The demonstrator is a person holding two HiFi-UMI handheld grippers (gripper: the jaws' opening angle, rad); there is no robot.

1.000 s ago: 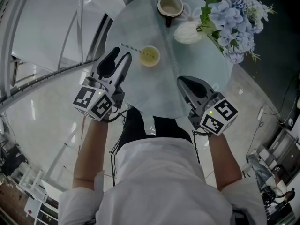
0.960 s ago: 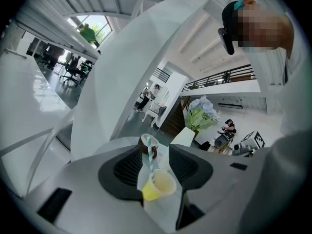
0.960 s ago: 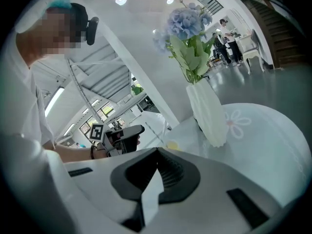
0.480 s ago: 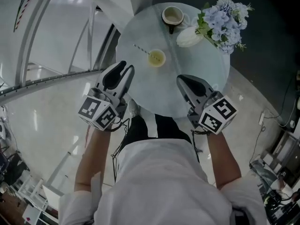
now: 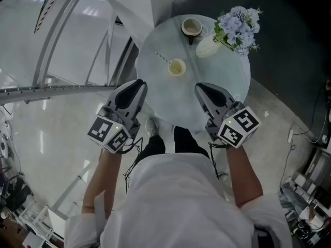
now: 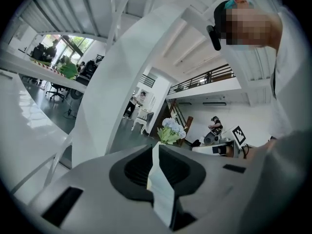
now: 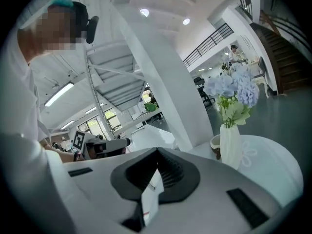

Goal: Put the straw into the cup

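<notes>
Table point(image 5: 222, 87) lies ahead, and we hold both grippers short of it, empty. The left gripper point(image 5: 140, 82) has just been closing its jaws on nothing, and the right gripper point(image 5: 199, 86) is clenched. The cup point(image 5: 177, 66) stands mid-table with the straw point(image 5: 163, 58) leaning in it; we fear a bump tips it out.

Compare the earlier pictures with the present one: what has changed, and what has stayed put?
The left gripper has drawn back from the thin striped straw toward the person, its fingers just closing on nothing. The right gripper, fingers together, pulled back too. The straw stays leaning in the small yellow-filled cup on the round glass table.
</notes>
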